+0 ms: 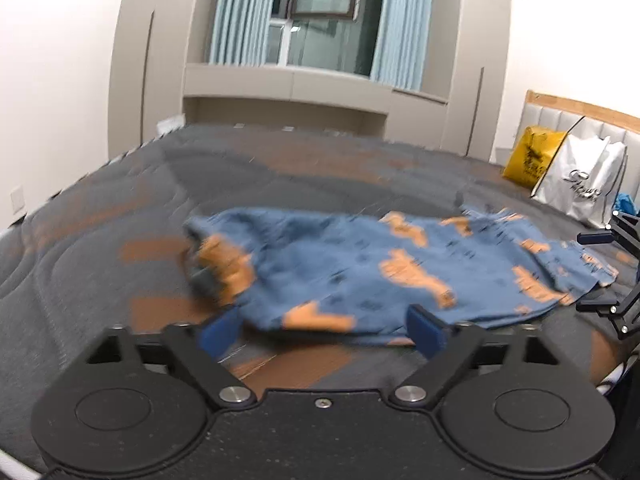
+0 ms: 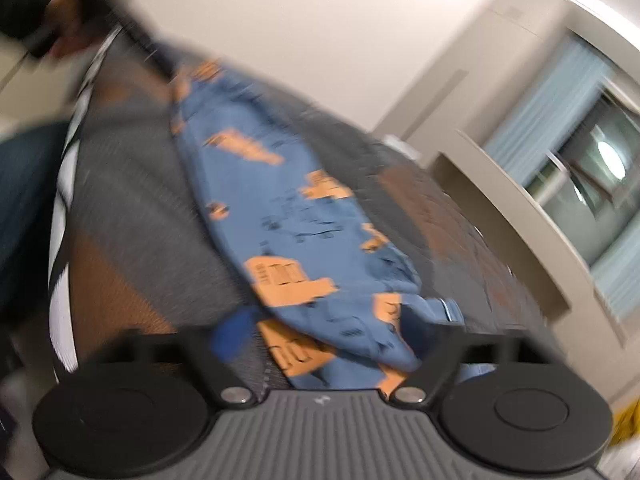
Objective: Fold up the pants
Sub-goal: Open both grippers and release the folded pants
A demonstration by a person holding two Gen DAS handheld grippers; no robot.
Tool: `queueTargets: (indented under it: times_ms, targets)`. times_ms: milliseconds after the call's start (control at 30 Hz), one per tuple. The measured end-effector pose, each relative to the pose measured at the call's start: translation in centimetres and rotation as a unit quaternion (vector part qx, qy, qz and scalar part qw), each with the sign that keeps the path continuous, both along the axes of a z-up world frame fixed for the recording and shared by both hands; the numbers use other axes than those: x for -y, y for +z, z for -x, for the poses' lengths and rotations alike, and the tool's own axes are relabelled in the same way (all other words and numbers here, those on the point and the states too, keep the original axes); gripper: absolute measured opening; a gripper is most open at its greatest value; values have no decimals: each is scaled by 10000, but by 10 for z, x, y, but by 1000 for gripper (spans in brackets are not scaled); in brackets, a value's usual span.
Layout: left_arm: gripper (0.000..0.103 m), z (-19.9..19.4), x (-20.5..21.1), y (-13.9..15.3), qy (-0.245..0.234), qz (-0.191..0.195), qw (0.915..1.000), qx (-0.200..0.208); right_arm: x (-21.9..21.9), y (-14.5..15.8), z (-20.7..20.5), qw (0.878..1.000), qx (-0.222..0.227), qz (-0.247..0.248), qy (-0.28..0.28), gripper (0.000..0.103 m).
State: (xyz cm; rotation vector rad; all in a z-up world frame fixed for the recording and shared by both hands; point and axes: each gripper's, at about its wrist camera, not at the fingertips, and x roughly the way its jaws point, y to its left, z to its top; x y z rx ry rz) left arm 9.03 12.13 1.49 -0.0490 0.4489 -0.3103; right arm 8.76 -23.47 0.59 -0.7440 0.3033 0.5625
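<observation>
Pants [image 1: 360, 272] just beyond left claw [image 1: 324, 332]

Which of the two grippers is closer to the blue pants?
Right. The right gripper is open with the pants lying between its fingers. The left gripper is open too, just short of the pants' near edge.

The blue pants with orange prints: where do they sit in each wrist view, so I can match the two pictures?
Left wrist: the blue pants with orange prints lie across the middle, just beyond the open left gripper.
Right wrist: they run diagonally from upper left to bottom centre, between the fingers of the open right gripper.
Shared landmark: the window with light blue curtains.
</observation>
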Motion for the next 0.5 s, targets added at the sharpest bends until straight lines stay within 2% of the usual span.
queueTargets:
  times_ms: [133,233,300,400,500]
  targets:
    - [102,-9,46,10,-90,419,9988,257,29,11,-12,9931,-85,-937,-700,103]
    - [102,-34,86,15,-267,996,9946,-82,50,19,-26,9797,-52,-1526,-1301,103]
    - [102,-52,108,16,-432,1480,9870,-446,65,30,-40,9638,-110,-1992,-1766,103]
    - [102,-72,142,12,-807,2032,9716,-901,88,48,-72,9341,-689,-2678,-2258,103]
    - [102,-82,174,6,-1229,2239,9624,-926,100,62,-110,9162,-1555,-2973,-2192,103]
